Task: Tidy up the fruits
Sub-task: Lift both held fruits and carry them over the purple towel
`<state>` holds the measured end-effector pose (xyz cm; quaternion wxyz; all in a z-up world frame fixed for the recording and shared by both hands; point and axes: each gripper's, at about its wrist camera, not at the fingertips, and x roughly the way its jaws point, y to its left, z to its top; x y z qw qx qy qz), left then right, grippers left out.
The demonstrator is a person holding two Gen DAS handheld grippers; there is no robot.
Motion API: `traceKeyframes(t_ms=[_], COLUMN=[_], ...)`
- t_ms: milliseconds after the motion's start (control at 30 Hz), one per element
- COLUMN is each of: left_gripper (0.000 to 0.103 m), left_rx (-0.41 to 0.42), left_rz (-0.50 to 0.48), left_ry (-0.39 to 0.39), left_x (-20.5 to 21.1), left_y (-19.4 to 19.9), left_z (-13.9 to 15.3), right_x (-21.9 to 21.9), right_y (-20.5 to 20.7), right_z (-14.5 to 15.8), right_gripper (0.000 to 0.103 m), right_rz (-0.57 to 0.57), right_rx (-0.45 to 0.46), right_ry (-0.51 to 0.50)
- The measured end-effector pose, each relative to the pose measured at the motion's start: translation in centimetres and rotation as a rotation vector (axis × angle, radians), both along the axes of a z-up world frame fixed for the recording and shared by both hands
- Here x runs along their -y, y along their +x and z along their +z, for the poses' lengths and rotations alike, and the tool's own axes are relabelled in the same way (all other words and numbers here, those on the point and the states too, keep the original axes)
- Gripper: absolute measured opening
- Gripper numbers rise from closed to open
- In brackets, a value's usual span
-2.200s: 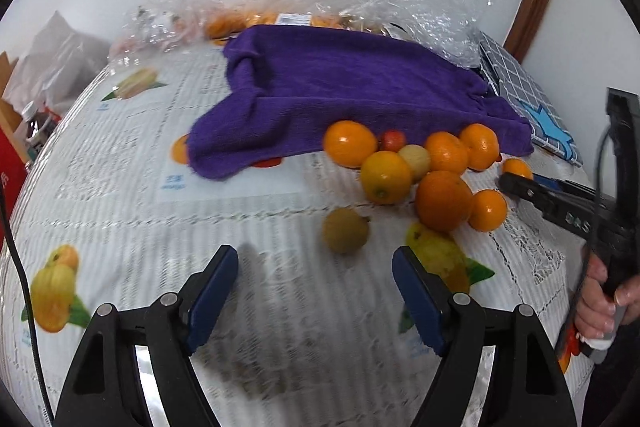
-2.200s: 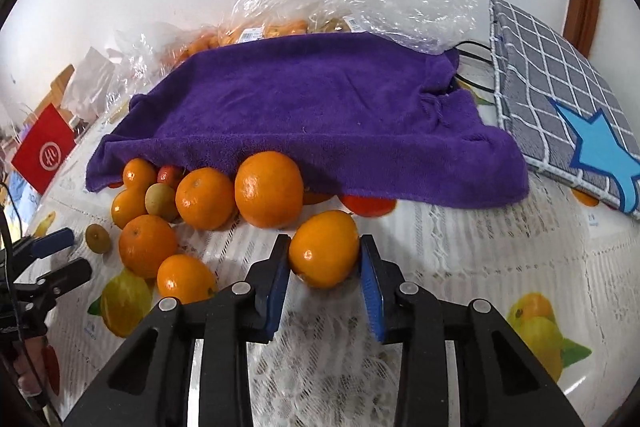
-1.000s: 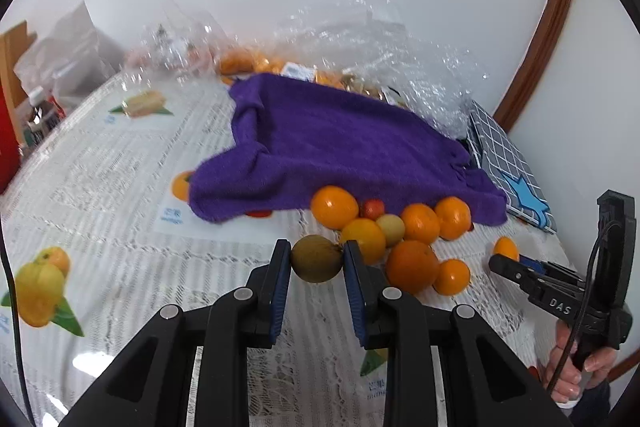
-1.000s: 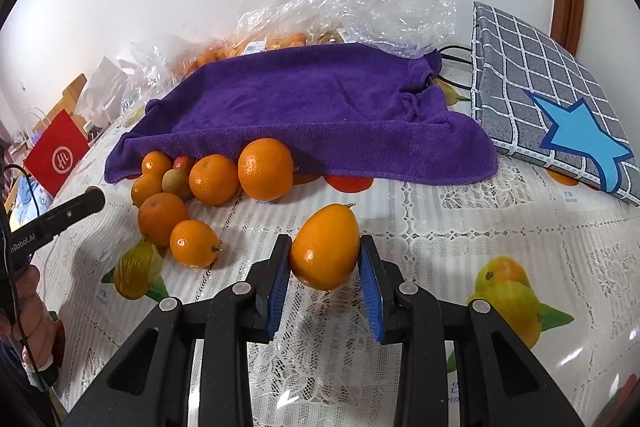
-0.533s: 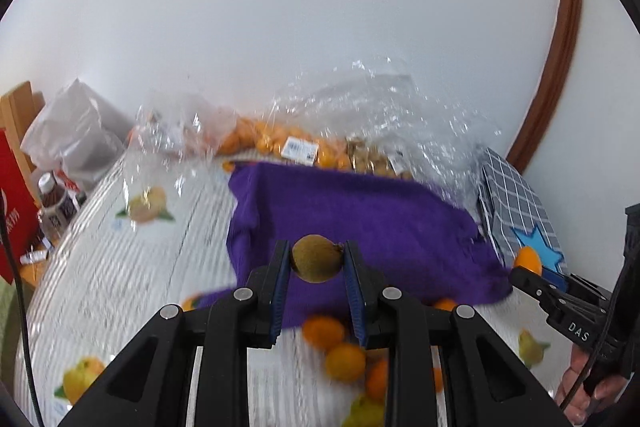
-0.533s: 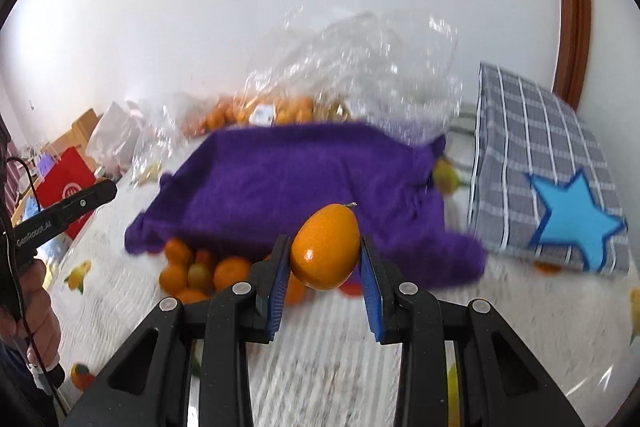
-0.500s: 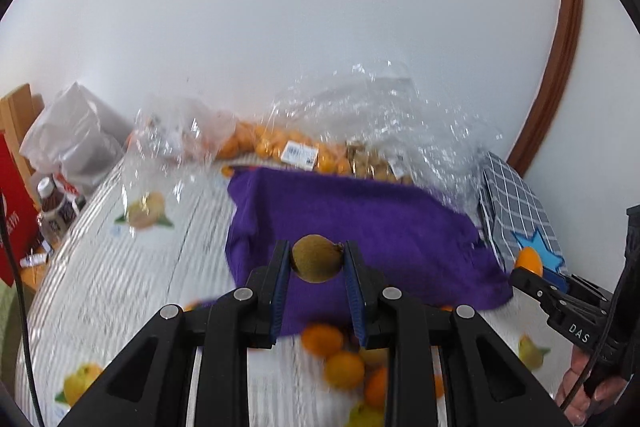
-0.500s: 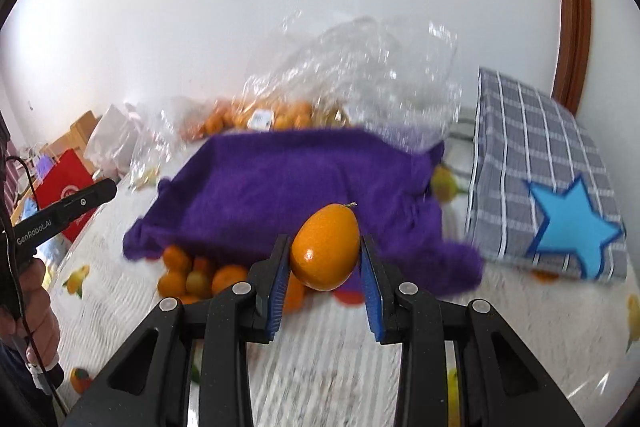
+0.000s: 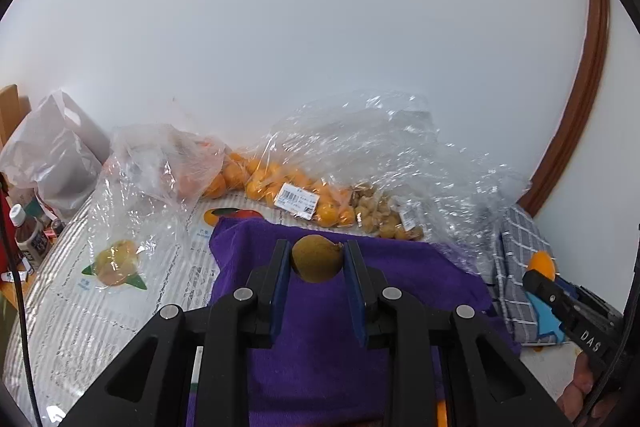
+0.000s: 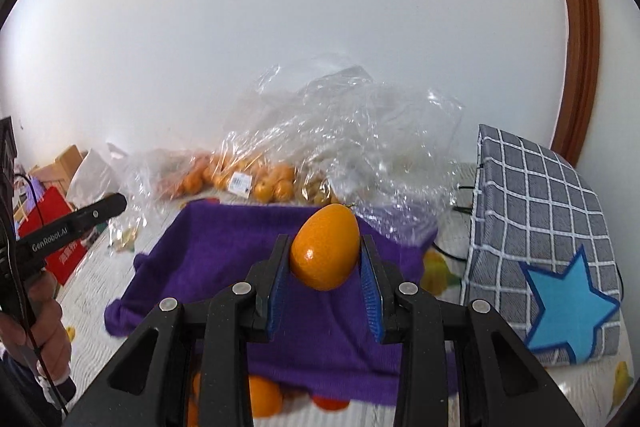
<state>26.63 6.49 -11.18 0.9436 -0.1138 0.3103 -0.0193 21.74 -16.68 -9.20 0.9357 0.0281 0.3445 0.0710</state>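
I am holding a small brown-green fruit (image 9: pixel 317 258) clamped between the pads of the left gripper (image 9: pixel 317 269), lifted clear above the purple towel (image 9: pixel 420 275) that is lying across the middle of the table (image 9: pixel 80 307). In the right gripper (image 10: pixel 325 269) I am pinching an oval orange fruit (image 10: pixel 324 247), also raised over the towel and touching nothing else. Neither fruit is placed yet, and the towel top is looking bare in both views, so I judge the sorting is barely begun. A few loose oranges (image 10: pixel 262 397) are waiting at the towel's near edge. Bagged oranges (image 9: pixel 296 197) are sitting inside clear plastic bags (image 9: pixel 380 155) along the table's far edge, and a checked cushion (image 10: pixel 540 227) is leaning at the right edge.
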Motion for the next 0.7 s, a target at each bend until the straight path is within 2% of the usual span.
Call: traceKeyframes(t_ms=[167, 267, 367, 600, 700], left_gripper=[0.025, 0.025, 0.025, 0.025, 0.026], left_rx=[-0.079, -0.129, -0.143, -0.153, -0.164], left_rz=[0.004, -0.031, -0.035, -0.031, -0.026], left_ry=[-0.031, -0.093, -0.141, -0.087, -0.016], left_x=[-0.6, -1.0, -1.4, -1.0, -0.3], left_y=[1.5, 2.0, 2.1, 2.3, 2.7], left_z=[-3.6, -5.4, -6.4, -6.9, -7.2], right_x=[-0.3, -0.3, 0.1, 1.0, 1.0], right_y=[1.9, 2.4, 2.9, 3.9, 3.9], right_z=[-2.2, -4.1, -5.5, -8.0, -8.5], right_gripper=[0.034, 0.034, 0.034, 0.034, 0.034], right_rz=[-0.003, 0.025, 0.039, 0.004, 0.002], right_rx=[-0.040, -0.080, -0.114, -0.176, -0.186], right_ry=[0.007, 0.012, 0.030, 0.023, 0.010])
